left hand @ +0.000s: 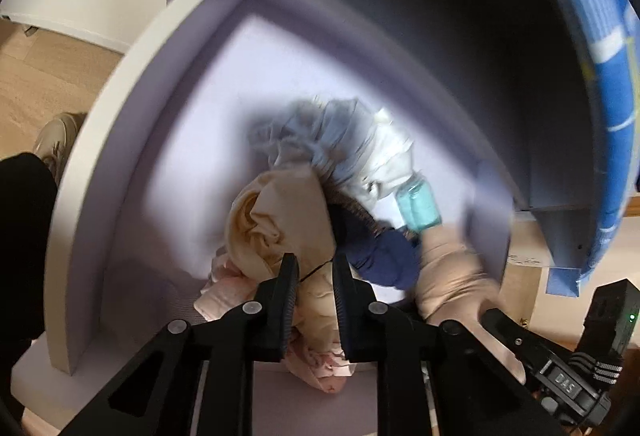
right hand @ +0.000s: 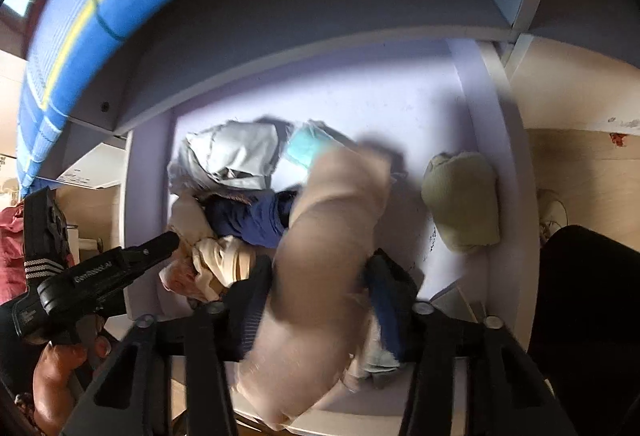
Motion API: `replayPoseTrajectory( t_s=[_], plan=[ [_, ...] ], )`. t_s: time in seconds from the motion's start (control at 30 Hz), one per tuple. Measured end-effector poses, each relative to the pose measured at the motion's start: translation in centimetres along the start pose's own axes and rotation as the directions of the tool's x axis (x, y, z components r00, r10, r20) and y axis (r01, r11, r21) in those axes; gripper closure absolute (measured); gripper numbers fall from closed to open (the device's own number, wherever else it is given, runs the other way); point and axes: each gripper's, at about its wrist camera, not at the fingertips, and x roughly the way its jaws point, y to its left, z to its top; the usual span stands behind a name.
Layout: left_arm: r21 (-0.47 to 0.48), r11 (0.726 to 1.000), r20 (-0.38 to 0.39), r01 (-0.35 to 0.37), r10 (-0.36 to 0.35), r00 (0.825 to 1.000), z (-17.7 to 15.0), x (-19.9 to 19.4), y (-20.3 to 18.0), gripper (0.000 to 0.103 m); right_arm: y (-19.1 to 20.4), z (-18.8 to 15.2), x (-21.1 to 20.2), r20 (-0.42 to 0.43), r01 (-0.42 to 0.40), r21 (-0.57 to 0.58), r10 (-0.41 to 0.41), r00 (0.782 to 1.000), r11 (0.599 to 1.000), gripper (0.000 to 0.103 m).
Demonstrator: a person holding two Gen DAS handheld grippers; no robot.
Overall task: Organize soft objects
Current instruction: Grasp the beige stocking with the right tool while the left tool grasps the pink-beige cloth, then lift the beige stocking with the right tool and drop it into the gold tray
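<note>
Left gripper (left hand: 314,300) jaws clenched on the cream cloth (left hand: 280,228); right gripper (right hand: 320,300) jaws grasping a beige garment (right hand: 320,236). Both look light and floppy, so bunched folds give the surest grip.

Left gripper (left hand: 314,284), seen from its own wrist camera, points steeply downward over the front of the clothes heap (left hand: 320,195); its black jaws are closed to a narrow gap and pinch a fold of beige cloth (left hand: 316,300) at the near edge of the heap. Right gripper (right hand: 320,276), from its own camera, likewise points steeply downward toward the heap; its jaws clamp a blurred beige garment (right hand: 324,236) that runs up between them. In the right wrist view, the person's left hand (right hand: 60,368) wraps the left gripper's handle, left of the heap, fingers curled beneath the black body.
</note>
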Motion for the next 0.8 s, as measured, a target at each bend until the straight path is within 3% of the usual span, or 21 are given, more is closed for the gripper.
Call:
replayPoseTrajectory(
  t_s=[0.13, 0.17, 0.2, 0.23, 0.27, 0.3, 0.4, 0.43, 0.47, 0.5, 0.57, 0.67, 0.7, 0.8],
  plan=[
    [0.021, 1.000, -0.014, 0.013, -0.013, 1.000, -0.3, 0.0, -0.5, 0.082, 0.3, 0.0, 0.4, 0.006, 0.036, -0.025, -0.036, 0.999, 0.999, 0.061],
    [0.022, 1.000, -0.021, 0.001, 0.000, 1.000, -0.2, 0.3, -0.6, 0.071, 0.0, 0.1, 0.4, 0.006, 0.040, -0.024, -0.040, 0.999, 0.999, 0.059],
    [0.026, 0.999, -0.031, -0.020, 0.020, 0.999, -0.2, 0.5, -0.6, 0.068, 0.0, 0.3, 1.0, -0.009, 0.043, -0.024, -0.043, 0.999, 0.999, 0.043],
    [0.029, 0.999, -0.036, -0.046, 0.047, 0.998, -0.4, 0.6, -0.7, 0.068, 0.0, 0.4, 1.6, -0.030, 0.046, -0.024, -0.047, 0.998, 0.999, 0.018],
    [0.027, 0.997, -0.041, -0.070, 0.071, 0.997, -0.5, 0.7, -0.6, 0.065, 0.2, 0.4, 2.5, -0.063, 0.056, -0.024, -0.057, 0.996, 0.998, 0.008],
    [0.016, 0.996, -0.052, -0.090, 0.091, 0.995, -0.5, 0.9, -0.3, 0.062, 0.3, 0.1, 3.1, -0.085, 0.061, -0.026, -0.063, 0.994, 0.998, 0.007],
    [-0.050, 0.994, -0.093, -0.102, 0.097, 0.991, -0.4, 2.0, 0.8, 0.060, 0.4, -0.1, 6.0, -0.186, 0.035, -0.006, -0.036, 0.982, 0.999, 0.008],
    [-0.062, 0.994, -0.103, -0.095, 0.088, 0.991, -0.5, 2.0, 1.3, 0.059, 0.2, -0.2, 6.7, -0.211, 0.027, 0.007, -0.025, 0.977, 1.000, 0.013],
    [-0.077, 0.994, -0.114, -0.080, 0.071, 0.991, -0.5, 2.4, 1.4, 0.054, 0.0, -0.4, 7.5, -0.233, 0.015, 0.030, -0.007, 0.972, 0.999, 0.020],
    [-0.086, 0.994, -0.115, -0.069, 0.059, 0.992, -0.4, 2.5, 1.5, 0.050, -0.4, -0.6, 8.1, -0.255, 0.006, 0.047, 0.006, 0.967, 0.999, 0.041],
    [-0.094, 0.994, -0.108, -0.049, 0.039, 0.993, -0.1, 2.6, 1.2, 0.043, -0.6, -0.5, 7.8, -0.249, 0.015, 0.042, -0.004, 0.969, 0.999, 0.051],
    [-0.087, 0.996, -0.104, -0.031, 0.022, 0.994, 0.3, 3.3, 0.5, 0.031, -1.3, -0.2, 5.8, -0.204, -0.074, 0.118, 0.097, 0.974, 0.990, 0.054],
    [-0.079, 0.996, -0.107, -0.034, 0.026, 0.994, 0.4, 3.6, 0.3, 0.030, -1.6, -0.2, 4.6, -0.178, -0.116, 0.143, 0.141, 0.974, 0.983, 0.054],
    [-0.057, 0.997, -0.105, -0.047, 0.041, 0.994, 0.7, 4.8, -0.4, 0.030, -1.6, -0.4, 2.0, -0.133, -0.142, 0.132, 0.159, 0.978, 0.981, 0.054]
  ],
)
